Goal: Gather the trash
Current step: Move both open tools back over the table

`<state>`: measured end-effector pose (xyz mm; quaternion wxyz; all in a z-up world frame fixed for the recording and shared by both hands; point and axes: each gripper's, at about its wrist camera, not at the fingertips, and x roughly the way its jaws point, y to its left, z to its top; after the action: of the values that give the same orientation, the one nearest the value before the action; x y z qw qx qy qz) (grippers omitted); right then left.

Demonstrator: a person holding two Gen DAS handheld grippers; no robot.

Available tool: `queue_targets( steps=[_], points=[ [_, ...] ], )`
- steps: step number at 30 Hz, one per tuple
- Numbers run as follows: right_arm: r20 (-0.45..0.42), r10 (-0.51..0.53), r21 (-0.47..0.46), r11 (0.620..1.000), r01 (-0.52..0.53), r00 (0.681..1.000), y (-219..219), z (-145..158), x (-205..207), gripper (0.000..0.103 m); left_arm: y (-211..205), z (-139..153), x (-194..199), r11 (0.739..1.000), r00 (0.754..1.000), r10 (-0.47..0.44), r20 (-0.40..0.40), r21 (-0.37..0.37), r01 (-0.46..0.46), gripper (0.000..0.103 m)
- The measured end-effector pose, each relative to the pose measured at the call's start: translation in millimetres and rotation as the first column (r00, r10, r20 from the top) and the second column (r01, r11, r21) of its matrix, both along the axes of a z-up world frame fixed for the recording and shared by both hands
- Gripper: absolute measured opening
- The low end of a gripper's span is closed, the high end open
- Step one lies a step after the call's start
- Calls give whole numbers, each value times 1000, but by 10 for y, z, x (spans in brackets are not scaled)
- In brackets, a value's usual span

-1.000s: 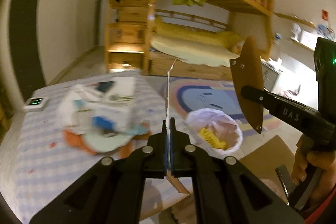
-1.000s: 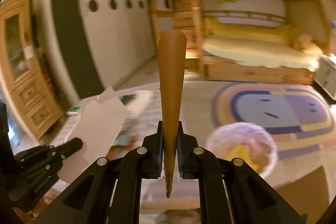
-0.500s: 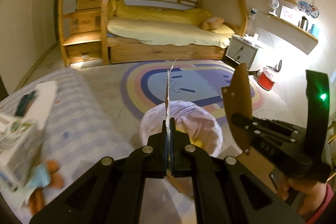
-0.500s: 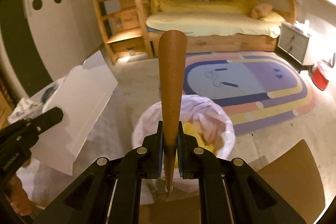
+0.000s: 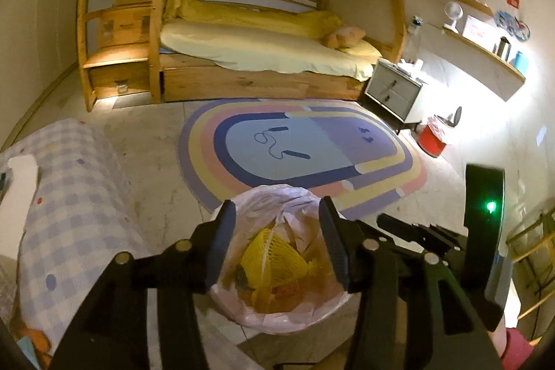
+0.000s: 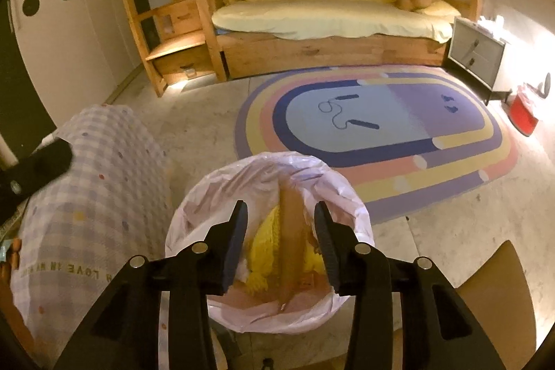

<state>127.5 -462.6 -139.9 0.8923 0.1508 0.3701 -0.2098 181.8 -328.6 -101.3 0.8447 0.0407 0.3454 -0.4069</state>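
Observation:
A trash bin lined with a pale pink bag (image 5: pixel 277 318) (image 6: pixel 353 207) stands on the floor below both grippers. It holds yellow foam netting (image 5: pixel 274 260) (image 6: pixel 263 252) and other scraps. My left gripper (image 5: pixel 277 247) is open and empty right above the bin. My right gripper (image 6: pixel 281 245) is open; a brown cardboard piece (image 6: pixel 291 245) is between its jaws, blurred, dropping into the bin. The right gripper's body shows in the left wrist view (image 5: pixel 433 238). The white paper I held is not clearly seen.
A table with a checked cloth (image 5: pixel 69 214) (image 6: pixel 104 196) is at the left, close to the bin. A striped oval rug (image 5: pixel 298 151) lies beyond, then a wooden bunk bed (image 5: pixel 260 58). A red bin (image 5: pixel 432 139) stands by a nightstand at right. A brown chair seat (image 6: pixel 496 293) is at lower right.
Both grippers swung from the table to above the bin and opened. The white paper left the left gripper; the brown cardboard left the right gripper and is falling in.

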Motion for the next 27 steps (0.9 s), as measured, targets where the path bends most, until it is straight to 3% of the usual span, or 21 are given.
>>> queue_targets(
  steps=[8,17,22,27],
  points=[
    [42,1,31,1000,-3,999,206,267,-204,42,587,288,-191,994,993,113,41,-7,-112,48],
    [129,133,-18,991,-131,983,962,921,-322,42,1332,593,-512,975,969,210,129,44,-217,51],
    [158,259,-52,966,-254,953,1541,1160,-250,42,1930,614,-554,946,943,303,137,74,-315,51],
    [157,364,-68,931,-357,918,2056,1219,-139,42,2603,584,-547,896,895,426,136,75,-438,51]
  ],
)
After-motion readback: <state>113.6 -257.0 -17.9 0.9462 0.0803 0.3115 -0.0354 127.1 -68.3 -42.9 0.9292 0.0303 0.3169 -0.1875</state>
